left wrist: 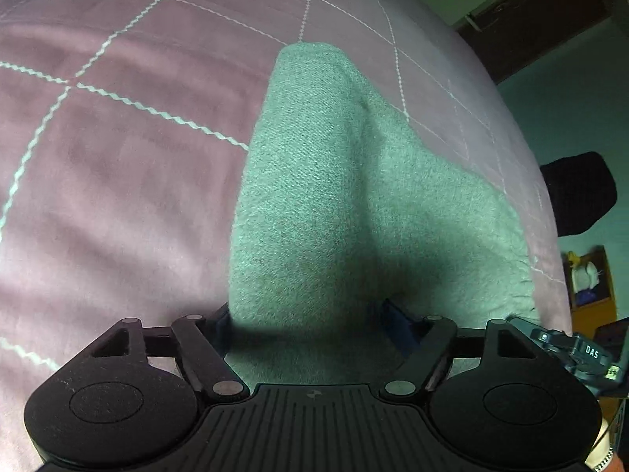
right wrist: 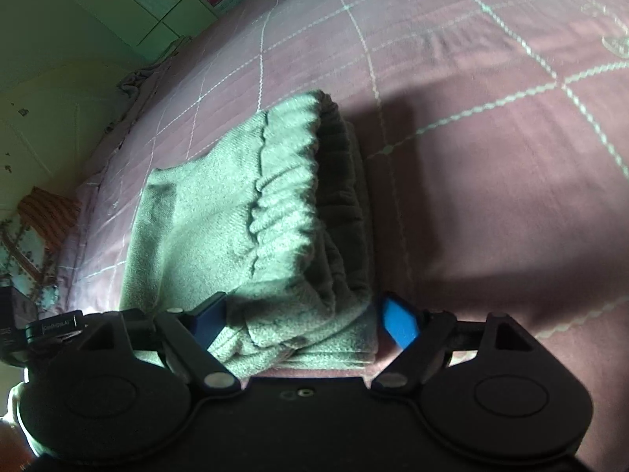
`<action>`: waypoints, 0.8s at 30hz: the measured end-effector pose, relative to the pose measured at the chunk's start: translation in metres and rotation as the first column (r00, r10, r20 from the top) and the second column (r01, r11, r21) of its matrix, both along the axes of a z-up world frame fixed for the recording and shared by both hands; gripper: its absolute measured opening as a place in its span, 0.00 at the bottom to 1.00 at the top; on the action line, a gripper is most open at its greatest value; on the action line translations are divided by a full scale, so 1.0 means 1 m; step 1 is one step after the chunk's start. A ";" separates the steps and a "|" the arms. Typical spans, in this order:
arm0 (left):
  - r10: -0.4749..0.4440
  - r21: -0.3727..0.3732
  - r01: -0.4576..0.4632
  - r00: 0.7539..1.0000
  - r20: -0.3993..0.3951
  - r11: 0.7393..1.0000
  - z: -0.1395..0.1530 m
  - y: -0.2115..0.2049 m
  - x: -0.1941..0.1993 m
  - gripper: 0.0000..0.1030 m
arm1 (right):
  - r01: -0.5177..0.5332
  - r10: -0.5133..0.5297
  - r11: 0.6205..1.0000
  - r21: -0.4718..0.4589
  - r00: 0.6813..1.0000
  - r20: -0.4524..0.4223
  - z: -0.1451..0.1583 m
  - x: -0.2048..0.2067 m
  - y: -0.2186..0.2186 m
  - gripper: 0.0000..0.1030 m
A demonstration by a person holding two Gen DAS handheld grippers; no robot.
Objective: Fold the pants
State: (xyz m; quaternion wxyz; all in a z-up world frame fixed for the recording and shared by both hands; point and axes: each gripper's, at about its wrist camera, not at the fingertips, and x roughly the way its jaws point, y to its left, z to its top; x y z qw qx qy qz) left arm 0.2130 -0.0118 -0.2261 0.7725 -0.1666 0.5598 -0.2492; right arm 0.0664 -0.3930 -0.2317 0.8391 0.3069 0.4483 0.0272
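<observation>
I see the folded pale-green pants [right wrist: 251, 212] lying on the pink quilted bedspread [right wrist: 491, 157]. My right gripper [right wrist: 304, 320] stands wide, its blue fingers [right wrist: 399, 320] straddling the near corner of the pants by the gathered waistband [right wrist: 291, 181]; the pads look clear of the cloth. My left gripper [left wrist: 304, 320] also stands wide, with the pants bulging up between its fingers; whether it pinches the cloth I cannot tell.
</observation>
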 end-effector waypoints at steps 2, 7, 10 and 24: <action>-0.021 -0.014 0.021 1.000 -0.001 1.000 -0.001 -0.008 0.002 0.73 | 0.020 -0.020 0.998 0.060 1.000 0.000 -0.008 0.002 -0.006 0.81; -0.033 -0.062 0.033 0.999 0.000 0.998 -0.006 -0.020 0.004 0.73 | 0.053 -0.057 0.988 0.143 0.998 0.020 -0.019 0.013 -0.011 0.78; -0.013 -0.064 0.014 1.000 0.015 0.998 -0.007 -0.028 0.003 0.73 | 0.077 -0.085 0.982 0.171 0.996 0.036 -0.022 0.021 -0.012 0.78; 0.027 0.058 -0.035 0.992 0.126 0.998 0.012 -0.042 -0.008 0.37 | 0.052 -0.058 0.992 0.111 0.997 0.050 -0.014 0.019 0.003 0.44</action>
